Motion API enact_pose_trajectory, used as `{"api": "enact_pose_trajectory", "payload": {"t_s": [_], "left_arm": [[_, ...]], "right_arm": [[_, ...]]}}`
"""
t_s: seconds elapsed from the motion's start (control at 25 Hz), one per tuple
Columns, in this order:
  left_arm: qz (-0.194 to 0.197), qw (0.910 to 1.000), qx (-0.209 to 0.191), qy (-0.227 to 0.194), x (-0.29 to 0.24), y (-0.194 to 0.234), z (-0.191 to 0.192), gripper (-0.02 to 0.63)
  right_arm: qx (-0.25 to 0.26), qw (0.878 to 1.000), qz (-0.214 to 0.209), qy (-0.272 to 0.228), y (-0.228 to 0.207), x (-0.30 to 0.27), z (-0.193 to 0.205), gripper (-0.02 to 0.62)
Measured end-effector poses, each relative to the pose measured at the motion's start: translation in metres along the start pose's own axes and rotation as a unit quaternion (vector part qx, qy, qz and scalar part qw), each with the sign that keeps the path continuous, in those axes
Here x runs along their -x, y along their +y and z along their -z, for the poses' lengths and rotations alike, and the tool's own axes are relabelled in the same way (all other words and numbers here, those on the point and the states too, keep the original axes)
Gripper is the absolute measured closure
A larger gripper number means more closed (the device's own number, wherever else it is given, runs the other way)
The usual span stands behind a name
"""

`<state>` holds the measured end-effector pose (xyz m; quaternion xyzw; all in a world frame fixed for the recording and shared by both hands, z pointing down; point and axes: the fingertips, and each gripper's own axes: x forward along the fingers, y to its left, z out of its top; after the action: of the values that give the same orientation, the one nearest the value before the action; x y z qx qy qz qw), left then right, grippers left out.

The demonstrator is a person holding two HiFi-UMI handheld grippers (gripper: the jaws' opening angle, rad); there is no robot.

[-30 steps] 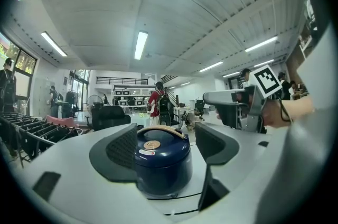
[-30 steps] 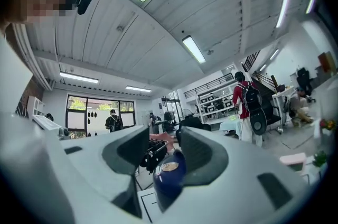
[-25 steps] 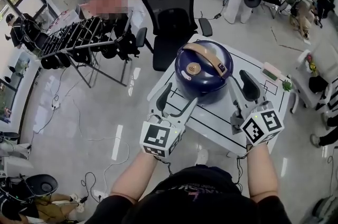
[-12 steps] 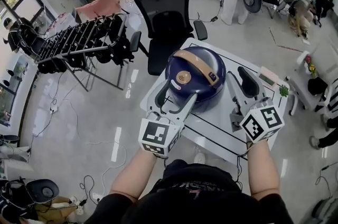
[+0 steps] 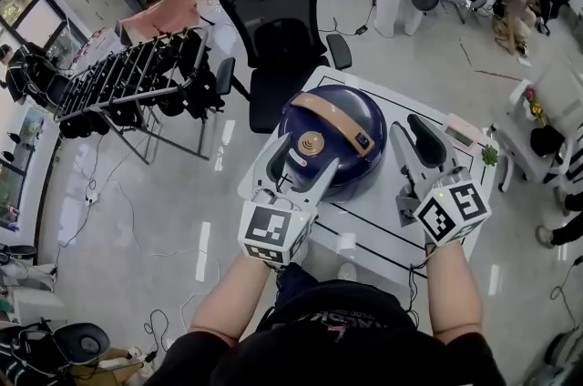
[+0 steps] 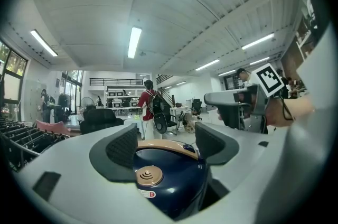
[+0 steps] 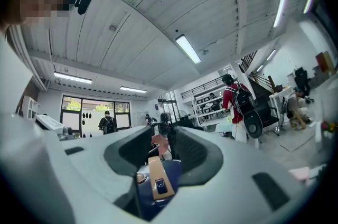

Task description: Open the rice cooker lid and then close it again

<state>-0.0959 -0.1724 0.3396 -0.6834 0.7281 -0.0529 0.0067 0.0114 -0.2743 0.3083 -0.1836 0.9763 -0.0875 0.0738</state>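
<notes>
Head view: the rice cooker (image 5: pixel 332 134) is sitting lid-shut on the white table (image 5: pixel 383 225), your left gripper (image 5: pixel 305 164) straddling its near edge and your right gripper (image 5: pixel 412 137) waiting just beside it. Left gripper view: your jaws are standing wide around the steam cap (image 6: pixel 149 176). Right gripper view: your jaws have just been narrowing but are pinching nothing, and the tan handle (image 7: pixel 157 180) is showing through the gap.

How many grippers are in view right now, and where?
2. Left gripper: open, straddling the rice cooker's near-left side. Right gripper: beside the cooker's right, jaws apart though just closing a little, nothing between them. None hidden.
</notes>
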Motion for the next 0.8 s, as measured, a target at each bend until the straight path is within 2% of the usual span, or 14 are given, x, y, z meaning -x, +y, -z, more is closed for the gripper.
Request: {"api": "enact_pose_trajectory", "payload": {"t_s": [0.24,0.44,0.8], "left_arm": [[0.037,0.9993,-0.007,0.003,-0.02,0.018,-0.001,0.275],[0.071,0.9975,-0.006,0.008,-0.037,0.036,0.002,0.275],[0.14,0.9899,-0.023,0.009,-0.062,0.051,0.008,0.275]], "right_arm": [[-0.003,0.999,0.034,-0.006,-0.007,-0.017,0.001,0.458],[0.002,0.998,0.067,-0.005,-0.008,-0.031,0.004,0.586],[0.002,0.993,0.116,-0.005,-0.009,-0.043,0.015,0.594]]}}
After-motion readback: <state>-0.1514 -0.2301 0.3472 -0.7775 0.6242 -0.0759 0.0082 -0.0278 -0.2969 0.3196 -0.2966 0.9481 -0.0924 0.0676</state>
